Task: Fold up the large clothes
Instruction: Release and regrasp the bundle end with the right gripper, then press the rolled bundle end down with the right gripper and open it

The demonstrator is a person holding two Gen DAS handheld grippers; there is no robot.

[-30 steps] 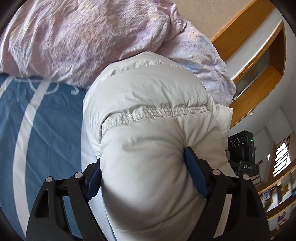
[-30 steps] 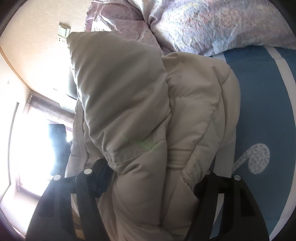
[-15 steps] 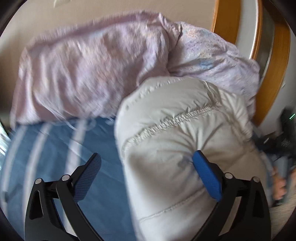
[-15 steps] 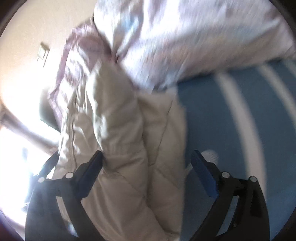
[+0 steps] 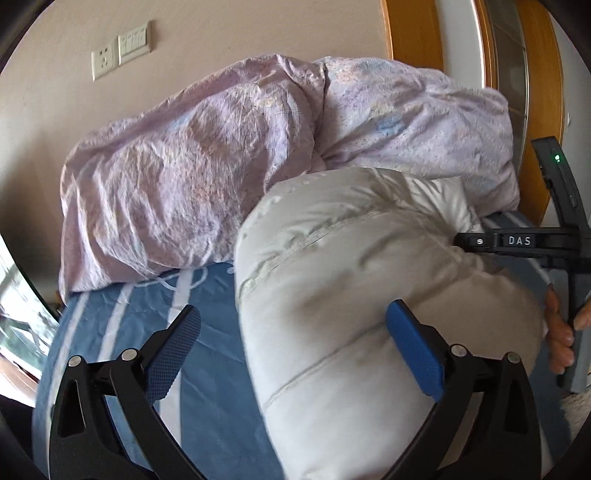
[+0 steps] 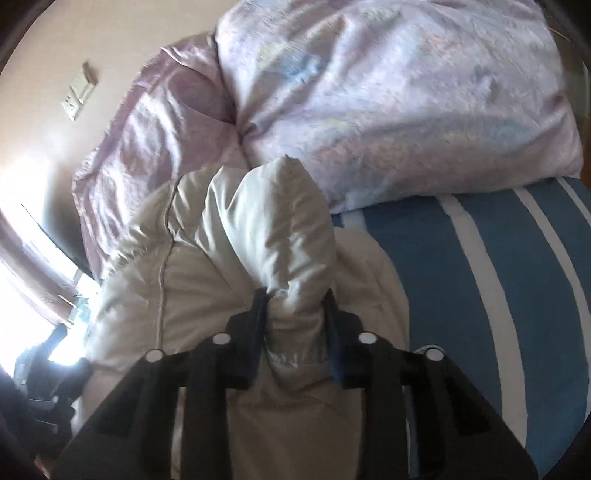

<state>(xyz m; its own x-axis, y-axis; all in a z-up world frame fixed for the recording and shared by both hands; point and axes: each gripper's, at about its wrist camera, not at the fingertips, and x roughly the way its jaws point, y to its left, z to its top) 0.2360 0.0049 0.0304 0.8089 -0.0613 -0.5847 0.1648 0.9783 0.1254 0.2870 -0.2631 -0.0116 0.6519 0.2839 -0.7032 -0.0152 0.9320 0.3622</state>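
A puffy off-white quilted jacket [image 5: 351, 295] lies bunched on a blue bed sheet with white stripes [image 5: 122, 325]. My left gripper [image 5: 295, 339] is open; its right blue pad [image 5: 413, 343] rests against the jacket, its left pad [image 5: 173, 350] hangs over the sheet. In the right wrist view my right gripper [image 6: 295, 321] is shut on a raised fold of the jacket [image 6: 284, 225], which stands up between the jaws. The right gripper's body also shows in the left wrist view [image 5: 535, 240], held by a hand.
A crumpled lilac duvet [image 5: 221, 166] is heaped at the head of the bed behind the jacket, also in the right wrist view [image 6: 388, 92]. A beige wall with a socket and switch [image 5: 122, 48] is behind. A wooden frame [image 5: 413, 33] stands at the right.
My left gripper let go of the jacket, opened wide and drew back. My right gripper opened, then closed on a fold of the jacket. Both views tilted up toward the duvet.
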